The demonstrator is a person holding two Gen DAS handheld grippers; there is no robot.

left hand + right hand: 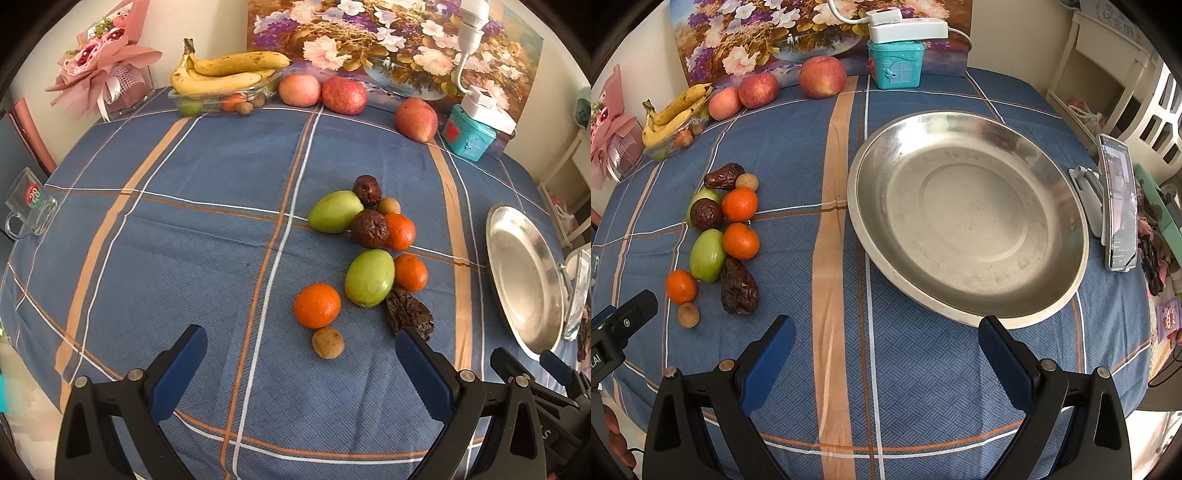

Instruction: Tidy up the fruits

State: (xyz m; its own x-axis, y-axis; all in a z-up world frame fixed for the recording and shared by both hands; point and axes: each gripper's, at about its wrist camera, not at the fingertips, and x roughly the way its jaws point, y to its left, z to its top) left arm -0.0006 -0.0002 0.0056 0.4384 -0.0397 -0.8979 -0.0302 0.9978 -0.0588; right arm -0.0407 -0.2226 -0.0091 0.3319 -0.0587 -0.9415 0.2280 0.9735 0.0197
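Orange, green and dark brown fruit lay bunched on the blue checked cloth of the table [184, 221]: three tangerines [317, 305], two green fruits [369, 277], wrinkled dates [369, 229] and two small brown round fruits, the nearer small fruit [328, 342] lying a little apart at the front. Most pieces touched a neighbour. To the right of the pile, well apart from it, sat a wide steel dish [967, 218] with nothing in it, which looked like the place the fruit was meant to go.

The left hand-held gripper [301, 365] hung over the cloth just short of the pile, jaws spread wide and holding nothing. The right hand-held gripper [886, 354] hung by the near rim of the dish, likewise wide apart and holding nothing.

Nothing seemed sorted yet. The risk lay in the crowding: closing on one tangerine could nudge a round neighbour and send it rolling across the cloth. The soft dates might be squashed by a hard squeeze, and a smooth green fruit might slip from the pads. Fruit dropped from a height could skid around the slick dish.

At the back stood bananas [225, 72] on a clear tray, three apples [343, 95] and a teal box [895, 62].
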